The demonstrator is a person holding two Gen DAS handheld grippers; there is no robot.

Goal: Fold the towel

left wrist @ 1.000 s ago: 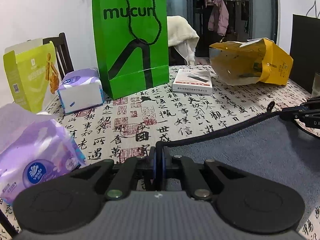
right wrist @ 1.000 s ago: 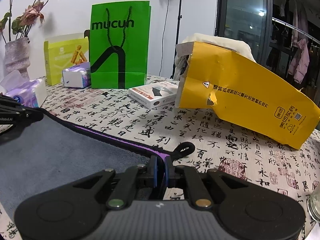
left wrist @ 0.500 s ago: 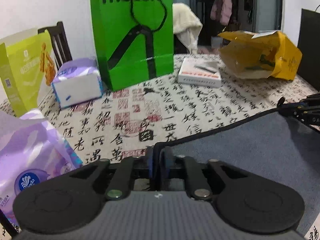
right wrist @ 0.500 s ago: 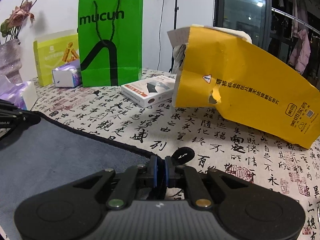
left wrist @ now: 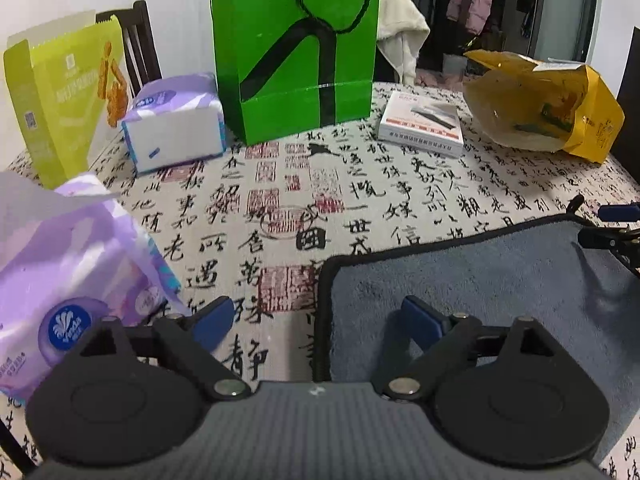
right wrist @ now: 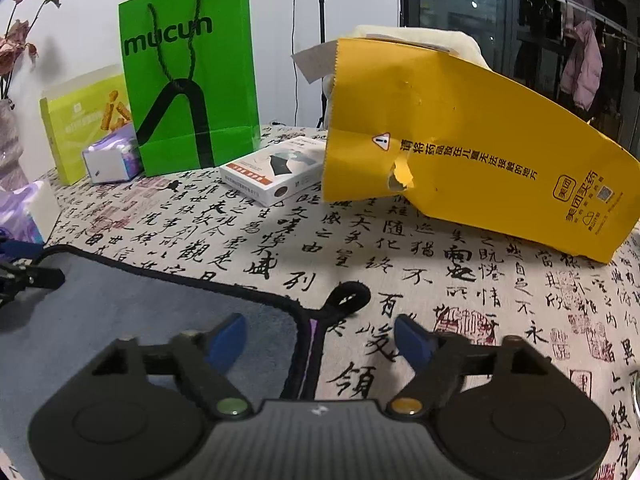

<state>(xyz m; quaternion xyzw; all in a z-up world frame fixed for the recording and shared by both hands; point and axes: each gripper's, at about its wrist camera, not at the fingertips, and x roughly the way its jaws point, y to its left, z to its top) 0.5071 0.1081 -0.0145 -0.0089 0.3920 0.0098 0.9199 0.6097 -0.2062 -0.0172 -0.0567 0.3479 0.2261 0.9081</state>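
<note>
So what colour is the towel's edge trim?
Black, around the grey-blue towel; clearest in the right wrist view.

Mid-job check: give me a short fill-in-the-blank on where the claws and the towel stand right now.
1. Both the left claw and the right claw are ____.
2. The grey towel lies flat on the ____ tablecloth.
3. The towel's black hanging loop sits at the corner nearest the ____ claw.
4. Behind the white box stands a ____ paper bag.

Missing words: open; calligraphy-printed; right; green
</note>
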